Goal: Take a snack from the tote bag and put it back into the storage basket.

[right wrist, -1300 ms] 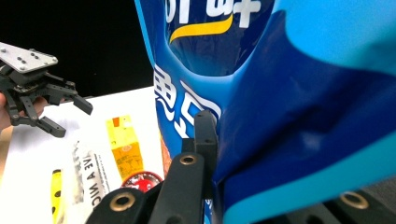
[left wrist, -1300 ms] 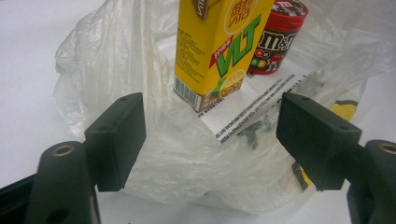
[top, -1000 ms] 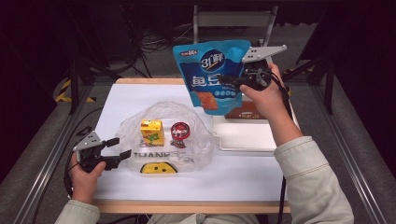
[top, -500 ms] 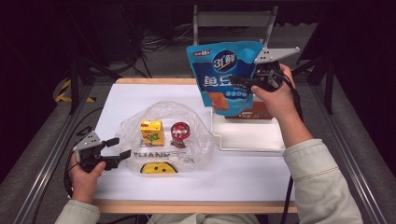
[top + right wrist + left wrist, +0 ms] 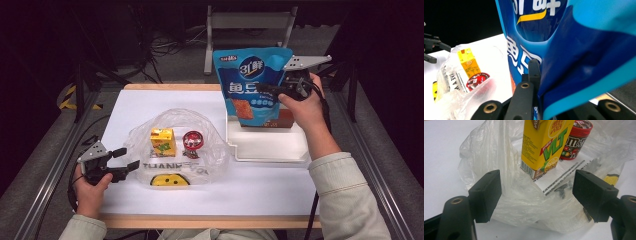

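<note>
The right gripper [image 5: 270, 90] pinches the blue snack pouch [image 5: 251, 85] upright over the white tray [image 5: 267, 146], seemingly clear of it. The left gripper [image 5: 128, 160] gapes at the plastic bag [image 5: 210, 142].

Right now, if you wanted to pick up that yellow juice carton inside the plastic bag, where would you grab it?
Probably across the narrow sides of the yellow juice carton, from above. It stands upright with its top free, and the red candy tub sits close beside it. The plastic bag drapes around both, so its opening must be held apart.
</note>
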A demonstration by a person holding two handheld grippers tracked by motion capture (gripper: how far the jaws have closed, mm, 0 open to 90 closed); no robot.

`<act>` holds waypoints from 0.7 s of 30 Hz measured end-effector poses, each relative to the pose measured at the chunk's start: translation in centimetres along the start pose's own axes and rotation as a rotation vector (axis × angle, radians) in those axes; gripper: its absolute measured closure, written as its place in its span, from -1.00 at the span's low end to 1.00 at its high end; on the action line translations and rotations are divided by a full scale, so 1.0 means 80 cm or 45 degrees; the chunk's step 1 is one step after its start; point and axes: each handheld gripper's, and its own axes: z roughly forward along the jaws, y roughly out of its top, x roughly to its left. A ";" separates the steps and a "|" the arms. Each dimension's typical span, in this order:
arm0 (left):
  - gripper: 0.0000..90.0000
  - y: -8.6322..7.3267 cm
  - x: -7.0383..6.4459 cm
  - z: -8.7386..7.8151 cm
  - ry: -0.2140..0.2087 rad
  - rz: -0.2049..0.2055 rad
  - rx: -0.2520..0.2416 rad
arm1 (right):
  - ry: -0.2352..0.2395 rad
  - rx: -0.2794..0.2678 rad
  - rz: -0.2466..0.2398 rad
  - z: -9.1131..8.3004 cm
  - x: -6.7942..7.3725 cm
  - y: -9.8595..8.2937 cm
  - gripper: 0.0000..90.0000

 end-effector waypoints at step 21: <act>-0.47 0.000 0.002 0.001 -0.003 -0.010 -0.004 | 0.017 0.053 0.050 0.025 -0.007 -0.042 0.96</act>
